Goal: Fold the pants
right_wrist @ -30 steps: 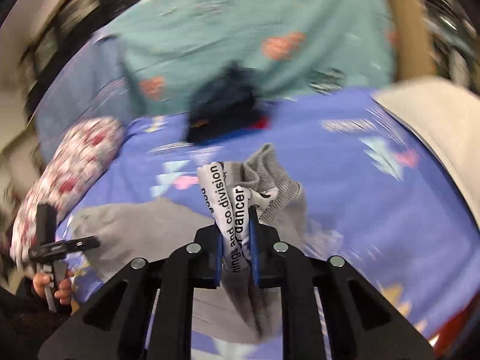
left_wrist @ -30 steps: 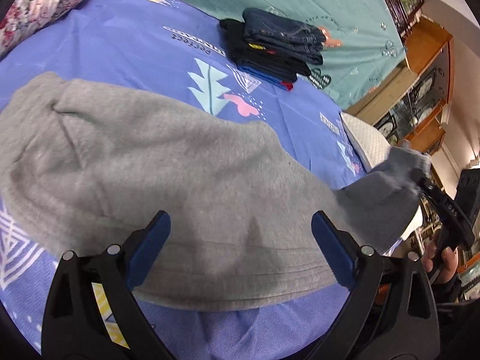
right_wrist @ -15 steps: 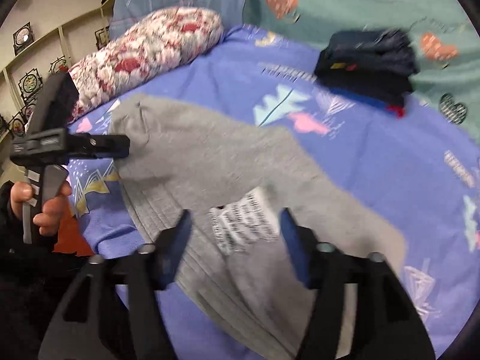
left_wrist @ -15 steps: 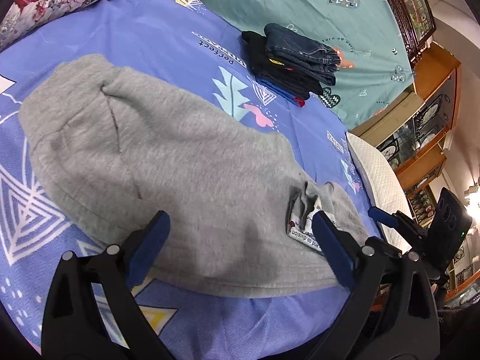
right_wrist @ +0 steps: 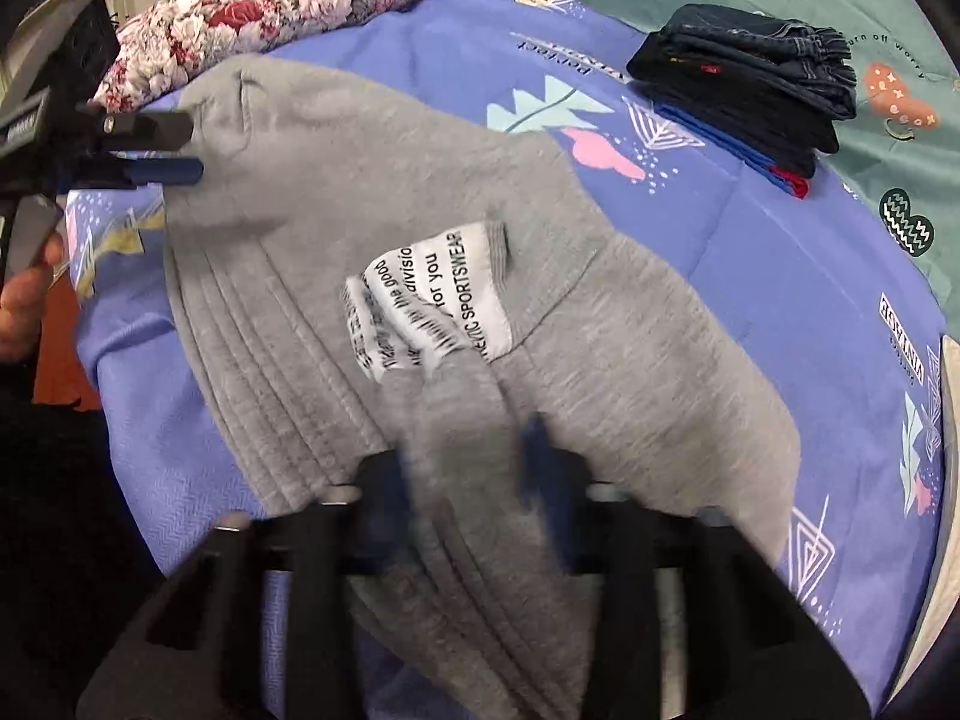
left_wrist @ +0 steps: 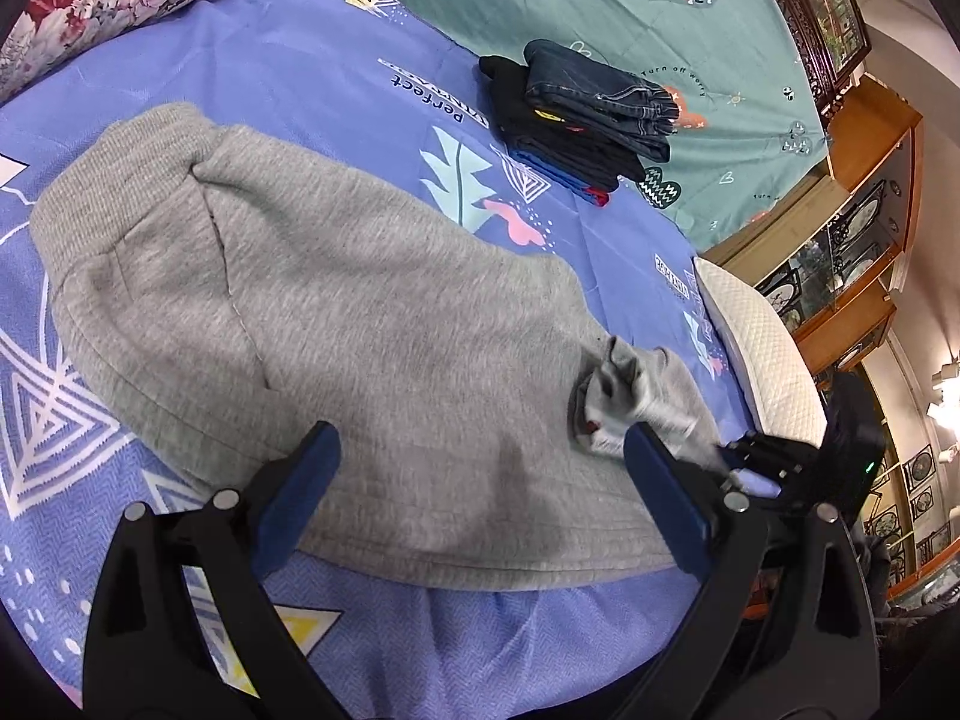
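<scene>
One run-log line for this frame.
task: fold pants | gray pants flat on bed | left gripper open above them | right gripper at cuff, blurred | folded stack behind

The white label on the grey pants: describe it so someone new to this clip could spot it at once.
On the blue patterned bedspread lie the grey pants, spread flat. Near the end by the right gripper sits the white label, crumpled, printed with black words. It is the only white patch on the grey cloth.

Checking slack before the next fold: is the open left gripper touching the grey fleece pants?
Cannot tell. In the left wrist view the left gripper, jaws wide, overlaps the grey fleece pants, but neither contact nor gap shows plainly.
</scene>
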`<state>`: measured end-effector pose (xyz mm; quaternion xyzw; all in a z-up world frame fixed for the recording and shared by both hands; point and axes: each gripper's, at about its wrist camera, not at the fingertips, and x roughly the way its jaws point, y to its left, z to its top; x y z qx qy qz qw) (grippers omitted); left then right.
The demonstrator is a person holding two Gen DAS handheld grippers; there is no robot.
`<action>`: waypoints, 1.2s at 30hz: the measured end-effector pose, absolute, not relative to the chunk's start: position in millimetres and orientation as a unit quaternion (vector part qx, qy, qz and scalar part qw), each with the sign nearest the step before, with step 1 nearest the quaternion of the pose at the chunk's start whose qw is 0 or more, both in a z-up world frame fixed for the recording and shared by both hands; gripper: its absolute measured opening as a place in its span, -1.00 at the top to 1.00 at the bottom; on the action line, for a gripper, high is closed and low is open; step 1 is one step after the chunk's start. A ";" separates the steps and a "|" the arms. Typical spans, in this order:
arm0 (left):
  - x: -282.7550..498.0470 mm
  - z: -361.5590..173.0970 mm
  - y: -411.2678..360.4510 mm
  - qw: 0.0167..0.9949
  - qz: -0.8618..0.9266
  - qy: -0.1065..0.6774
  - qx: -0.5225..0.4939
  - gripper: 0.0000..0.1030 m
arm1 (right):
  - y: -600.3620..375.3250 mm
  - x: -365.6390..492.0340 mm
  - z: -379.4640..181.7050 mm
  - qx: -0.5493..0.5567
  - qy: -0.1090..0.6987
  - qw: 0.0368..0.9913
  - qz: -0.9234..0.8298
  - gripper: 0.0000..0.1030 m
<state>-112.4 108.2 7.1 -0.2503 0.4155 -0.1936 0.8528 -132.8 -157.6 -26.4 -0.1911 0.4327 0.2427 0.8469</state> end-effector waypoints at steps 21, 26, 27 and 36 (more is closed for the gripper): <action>-87.1 48.0 39.8 0.868 -0.230 0.413 -0.149 -0.88 | -205.3 -132.4 21.3 -0.025 0.417 0.854 0.311 0.13; -65.3 24.6 -41.1 0.854 -0.236 0.464 -0.019 -0.89 | -246.3 -125.5 -7.2 -0.019 0.474 0.848 0.235 0.18; -60.4 9.6 -49.2 0.843 -0.225 0.489 -0.001 -0.89 | -243.8 -123.7 -24.8 -0.038 0.498 0.836 0.226 0.18; -57.8 -19.2 -49.4 0.833 -0.203 0.515 -0.009 -0.92 | -275.3 -100.7 -0.1 0.056 0.434 0.873 0.213 0.13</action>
